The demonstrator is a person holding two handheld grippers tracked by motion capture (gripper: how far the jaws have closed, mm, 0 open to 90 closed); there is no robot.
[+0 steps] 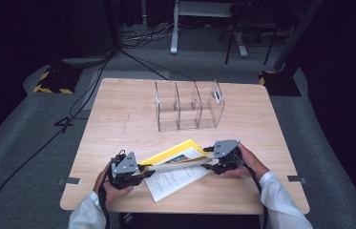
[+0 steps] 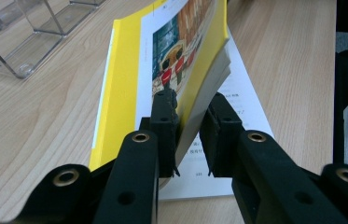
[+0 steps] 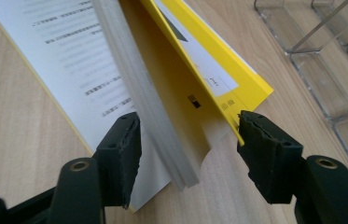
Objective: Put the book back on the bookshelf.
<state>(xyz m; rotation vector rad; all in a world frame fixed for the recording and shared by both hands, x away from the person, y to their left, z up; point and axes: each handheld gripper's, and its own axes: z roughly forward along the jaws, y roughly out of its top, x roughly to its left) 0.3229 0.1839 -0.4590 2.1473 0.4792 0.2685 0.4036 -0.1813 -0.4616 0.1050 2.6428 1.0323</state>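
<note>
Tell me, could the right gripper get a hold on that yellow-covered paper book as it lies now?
Probably yes. The right gripper has its black jaws spread to either side of the yellow-covered paper book, whose near end sits in the gap with nothing in between. The left gripper pinches the far end, steadying it.

I work at a light wooden table [image 1: 118, 119] standing on grey carpet [image 1: 18, 143]. Black cables [image 1: 78, 102] trail across the floor to my left. Beyond the table stand a white desk frame [image 1: 175, 28] and two black stand bases with yellow-black hazard tape [image 1: 54, 81]. The surrounding room lies in darkness.
</note>
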